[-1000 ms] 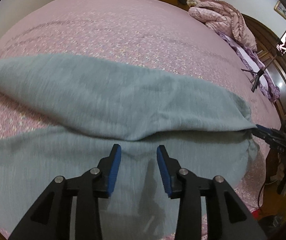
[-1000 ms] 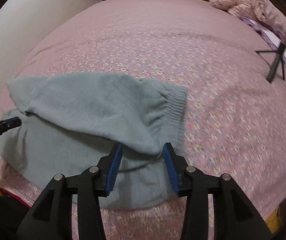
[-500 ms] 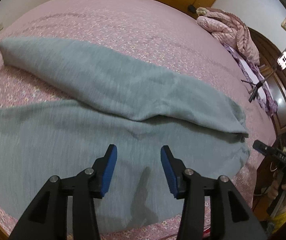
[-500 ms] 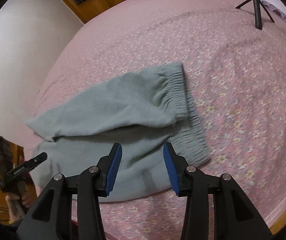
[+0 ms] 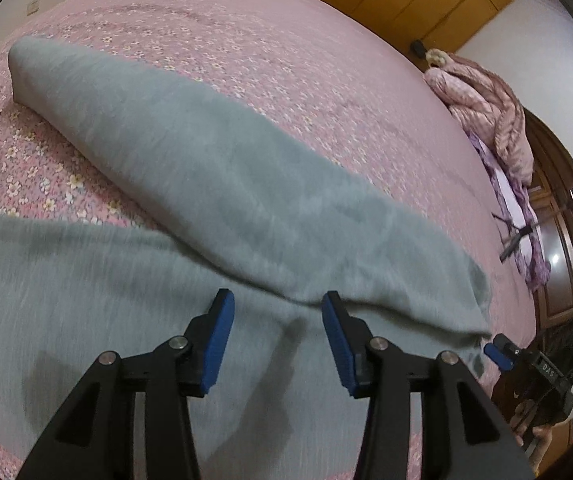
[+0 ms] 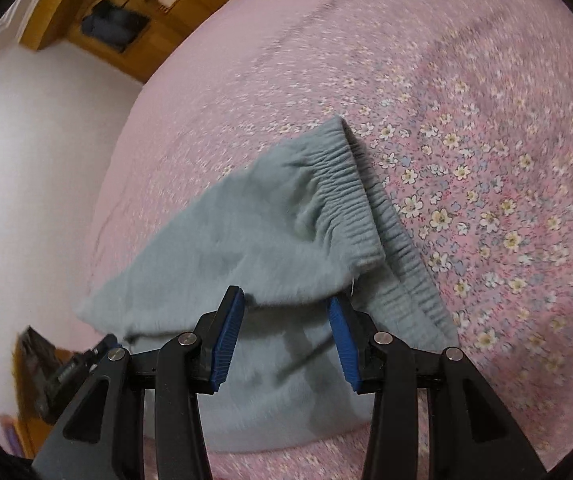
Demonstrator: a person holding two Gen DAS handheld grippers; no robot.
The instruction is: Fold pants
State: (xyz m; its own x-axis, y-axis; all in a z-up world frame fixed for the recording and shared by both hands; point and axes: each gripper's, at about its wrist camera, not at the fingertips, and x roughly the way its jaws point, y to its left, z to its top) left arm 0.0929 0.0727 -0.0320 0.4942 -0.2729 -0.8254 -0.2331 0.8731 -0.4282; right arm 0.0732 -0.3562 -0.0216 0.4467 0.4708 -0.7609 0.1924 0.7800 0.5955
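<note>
Pants (image 5: 246, 200): I see them on the bed (image 5: 286, 40), ahead of and under both tools; long axis left-right, waistband (image 6: 350, 200) toward my right.
Left hand-held gripper (image 5: 274, 320): released, holding nothing.
Right hand-held gripper (image 6: 286, 324): released, holding nothing.

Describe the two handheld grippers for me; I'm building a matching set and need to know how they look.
Both look alike. The left gripper and right gripper each have two black, angular fingers with triangular cut-outs and round silver pivot bolts. Ribbed blue pads line the inner fingertips. In the left view, the right gripper's body carries small white lettering, too blurred to read. No cables or sleeves show.
</note>
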